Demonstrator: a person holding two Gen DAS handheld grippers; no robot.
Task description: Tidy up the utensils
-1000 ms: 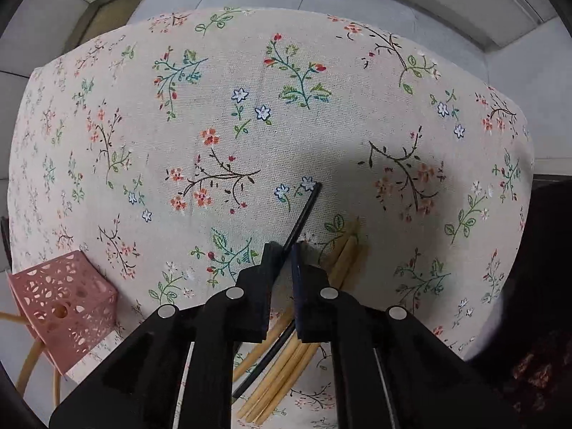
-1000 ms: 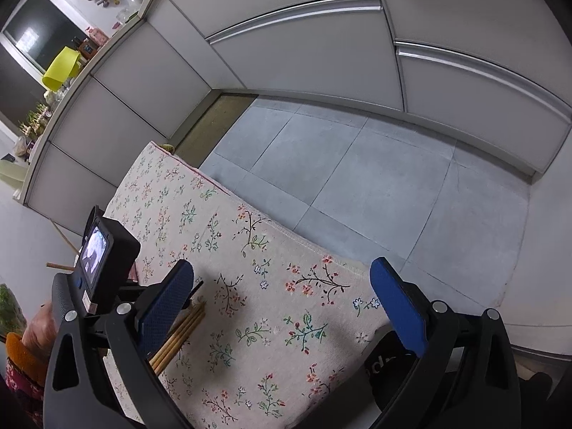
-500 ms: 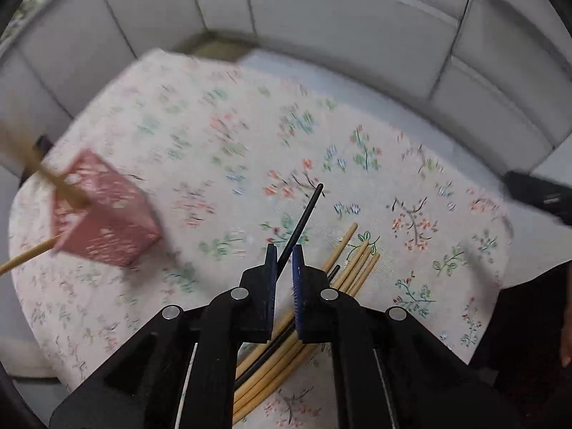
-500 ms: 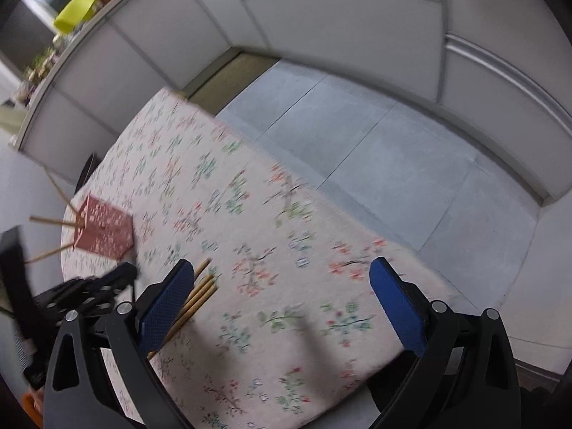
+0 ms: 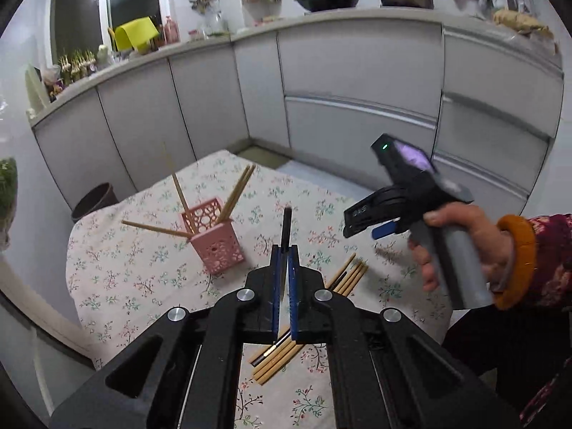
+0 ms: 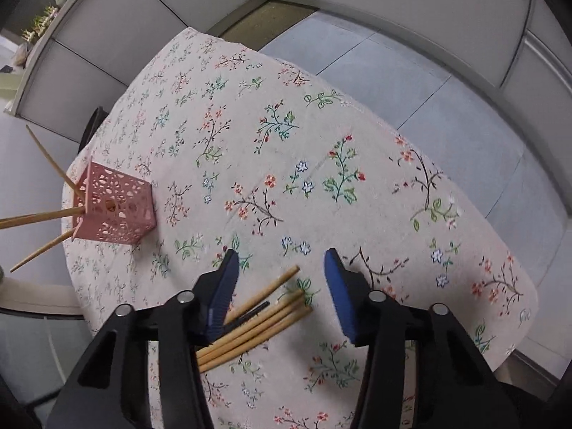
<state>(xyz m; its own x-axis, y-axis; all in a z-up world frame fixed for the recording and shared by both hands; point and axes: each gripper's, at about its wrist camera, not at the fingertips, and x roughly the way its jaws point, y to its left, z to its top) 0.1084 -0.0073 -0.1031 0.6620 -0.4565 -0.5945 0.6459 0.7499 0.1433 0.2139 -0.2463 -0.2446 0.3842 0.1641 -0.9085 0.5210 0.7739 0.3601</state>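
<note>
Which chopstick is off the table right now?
The black chopstick, clamped upright in the left tongs; the bamboo chopsticks lie on the tablecloth.

In the left wrist view, the holder [image 5: 214, 239] stood on the tablecloth [image 5: 125, 268] at centre left, with chopsticks [image 5: 236, 191] leaning out of it. A loose bundle of chopsticks [image 5: 348, 273] lay on the cloth lower right of the holder. The left gripper [image 5: 284, 268] sat at lower centre, a dark chopstick [image 5: 286, 227] between its pads. The right gripper [image 5: 371, 221] hung at right, above the bundle.
</note>
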